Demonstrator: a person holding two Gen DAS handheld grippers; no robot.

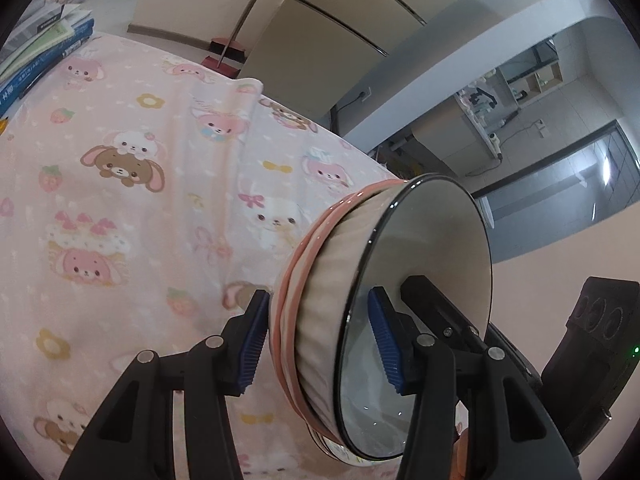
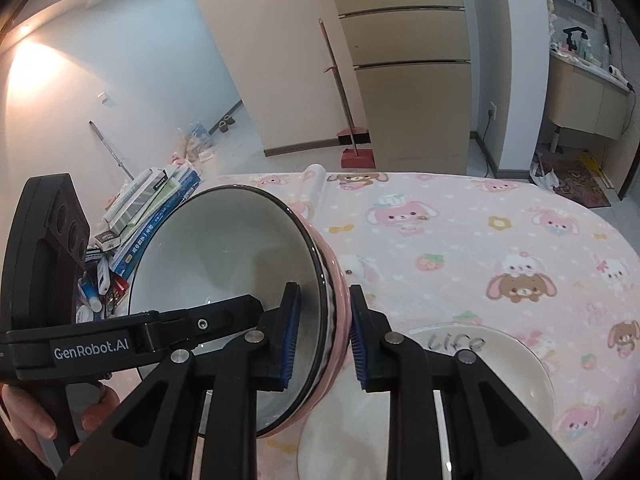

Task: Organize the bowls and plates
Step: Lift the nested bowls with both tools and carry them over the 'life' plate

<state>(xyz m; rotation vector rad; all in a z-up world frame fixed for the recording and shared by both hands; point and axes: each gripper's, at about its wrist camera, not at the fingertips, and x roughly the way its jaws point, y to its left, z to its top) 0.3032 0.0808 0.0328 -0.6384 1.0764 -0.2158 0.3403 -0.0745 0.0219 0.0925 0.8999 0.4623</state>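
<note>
A stack of nested bowls, a white bowl with a black rim (image 1: 424, 264) (image 2: 224, 280) set inside pink bowls (image 1: 292, 292) (image 2: 338, 312), is held up between both grippers above the table. My left gripper (image 1: 318, 344) is shut on the near side of the stack's rim. My right gripper (image 2: 324, 336) is shut on the opposite side of the rim. A white plate marked "Life" (image 2: 500, 368) lies on the table under the stack; its edge shows in the left wrist view (image 1: 332, 446).
The round table has a pink cartoon-animal cloth (image 1: 120, 200) (image 2: 480, 240). A pile of books (image 1: 40, 44) (image 2: 152, 208) and small items (image 2: 100, 284) sit at its edge. A fridge (image 2: 408, 72) and a red broom with dustpan (image 2: 352, 136) stand beyond.
</note>
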